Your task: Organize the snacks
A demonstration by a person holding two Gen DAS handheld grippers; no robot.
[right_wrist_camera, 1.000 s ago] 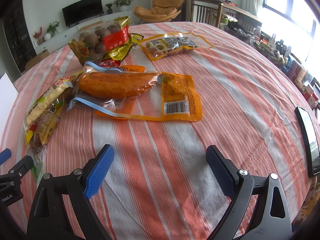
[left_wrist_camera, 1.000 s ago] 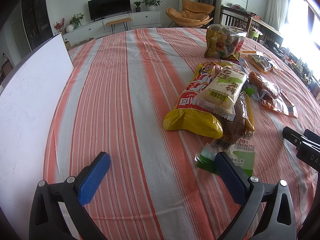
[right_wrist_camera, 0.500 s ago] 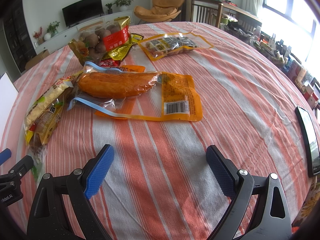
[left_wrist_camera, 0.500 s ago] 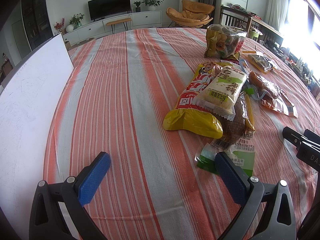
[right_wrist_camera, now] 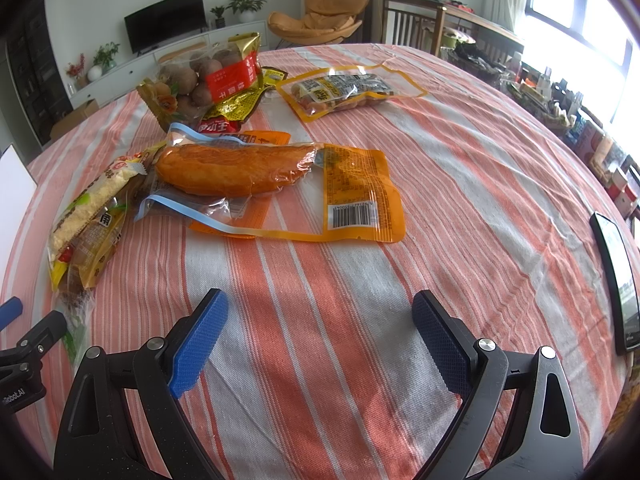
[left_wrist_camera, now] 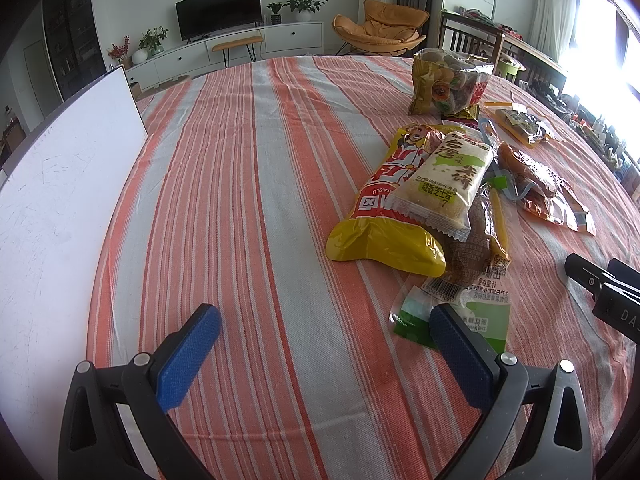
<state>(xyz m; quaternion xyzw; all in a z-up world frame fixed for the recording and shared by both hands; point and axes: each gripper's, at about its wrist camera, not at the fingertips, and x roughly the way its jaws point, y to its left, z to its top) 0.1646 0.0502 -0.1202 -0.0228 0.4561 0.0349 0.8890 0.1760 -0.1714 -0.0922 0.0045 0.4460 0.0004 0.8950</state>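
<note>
Several snack packs lie on a striped orange and white tablecloth [left_wrist_camera: 248,184]. In the left wrist view a yellow-red bag [left_wrist_camera: 384,236] carries a white rice-cracker pack [left_wrist_camera: 444,178], beside a brown bread pack [left_wrist_camera: 476,248] with a green-white end. My left gripper [left_wrist_camera: 324,328] is open and empty, just in front of that pile. In the right wrist view an orange chicken pack [right_wrist_camera: 280,184] lies ahead, with a bag of round brown snacks [right_wrist_camera: 204,76] and a flat yellow pouch [right_wrist_camera: 348,90] behind. My right gripper [right_wrist_camera: 320,316] is open and empty, short of the orange pack.
A white board [left_wrist_camera: 52,200] lies along the table's left side. A dark phone [right_wrist_camera: 616,276] lies near the right edge. The other gripper's black body shows at the right of the left view [left_wrist_camera: 604,292]. Chairs and a TV stand lie beyond the table.
</note>
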